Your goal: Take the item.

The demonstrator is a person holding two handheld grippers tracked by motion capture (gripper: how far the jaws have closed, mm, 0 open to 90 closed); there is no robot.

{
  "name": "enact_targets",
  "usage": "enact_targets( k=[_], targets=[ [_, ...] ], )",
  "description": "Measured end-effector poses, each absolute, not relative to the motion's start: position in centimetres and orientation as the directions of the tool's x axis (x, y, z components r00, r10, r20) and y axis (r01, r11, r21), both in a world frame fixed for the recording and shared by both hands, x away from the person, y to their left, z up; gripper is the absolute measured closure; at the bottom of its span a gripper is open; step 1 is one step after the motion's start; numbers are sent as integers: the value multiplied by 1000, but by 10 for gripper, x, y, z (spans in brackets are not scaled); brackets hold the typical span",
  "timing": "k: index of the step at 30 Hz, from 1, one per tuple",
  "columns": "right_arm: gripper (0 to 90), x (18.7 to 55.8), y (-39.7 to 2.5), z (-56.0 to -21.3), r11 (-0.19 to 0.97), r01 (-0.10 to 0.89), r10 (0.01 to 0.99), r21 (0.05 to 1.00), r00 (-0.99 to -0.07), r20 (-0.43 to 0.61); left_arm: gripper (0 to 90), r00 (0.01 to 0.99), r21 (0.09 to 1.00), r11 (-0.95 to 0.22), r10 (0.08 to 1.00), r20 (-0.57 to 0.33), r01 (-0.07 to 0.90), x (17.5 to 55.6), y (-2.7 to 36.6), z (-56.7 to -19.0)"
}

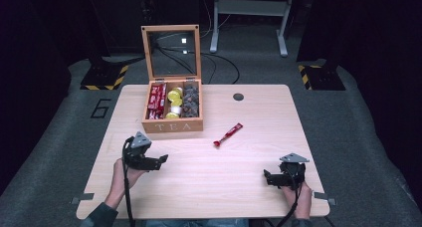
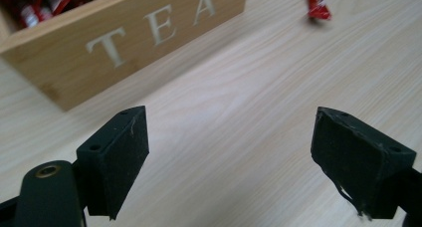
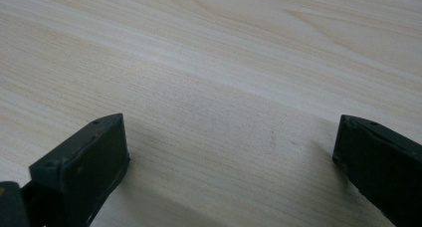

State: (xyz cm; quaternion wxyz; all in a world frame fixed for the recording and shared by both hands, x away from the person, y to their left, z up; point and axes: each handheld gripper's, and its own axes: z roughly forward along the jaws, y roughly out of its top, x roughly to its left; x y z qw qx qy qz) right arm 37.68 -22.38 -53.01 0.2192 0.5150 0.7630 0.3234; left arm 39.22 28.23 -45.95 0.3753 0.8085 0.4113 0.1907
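At the desk's (image 1: 209,172) near edge, both hands low: left hand (image 1: 121,170) at 8 o'clock gripping the left gripper (image 1: 160,161), aimed toward 2 o'clock; right hand (image 1: 298,193) at 4 o'clock gripping the right gripper (image 1: 267,177), aimed toward 9 o'clock. Fingers (image 2: 117,160) of the left spread wide, nothing between; fingers (image 3: 82,170) of the right likewise spread over bare pale woodgrain. Toward 11 o'clock, a wooden tea box (image 1: 172,125), glass lid upright, holding red sachets, yellow cups, dark packets. Near centre, a slim red sachet (image 1: 229,134), lying alone. Wide open room between the grippers.
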Motion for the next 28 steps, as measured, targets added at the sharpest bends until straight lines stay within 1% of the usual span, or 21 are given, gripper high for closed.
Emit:
enact_targets(
  k=[3,5,9,14,17,21,25,28],
  targets=[
    [0,377,-224,-530,260,644,928,719,-373,-2,147,571,761,-366,821,-7,535,388,291,-464],
    [0,377,-224,-530,260,644,928,719,-373,-2,147,535,760,-335,845,-19,557,380,304,-472],
    [0,377,-224,-530,261,644,928,719,-373,-2,144,501,749,-309,865,-35,586,373,321,-485],
    [0,377,-224,-530,261,645,928,718,-372,-3,123,471,742,-290,881,-40,605,369,336,-499],
    [0,377,-224,-530,260,645,928,718,-372,-2,117,434,734,-258,899,-56,628,364,350,-512],
    [0,377,-224,-530,260,645,929,719,-371,-3,109,405,718,-246,913,-54,651,360,357,-524],
    [0,377,-224,-530,259,644,929,719,-370,-3,104,388,740,-247,921,-20,626,354,360,-530],
    [0,377,-224,-530,260,645,929,719,-370,-4,99,386,736,-261,922,0,624,353,360,-531]
  ],
)
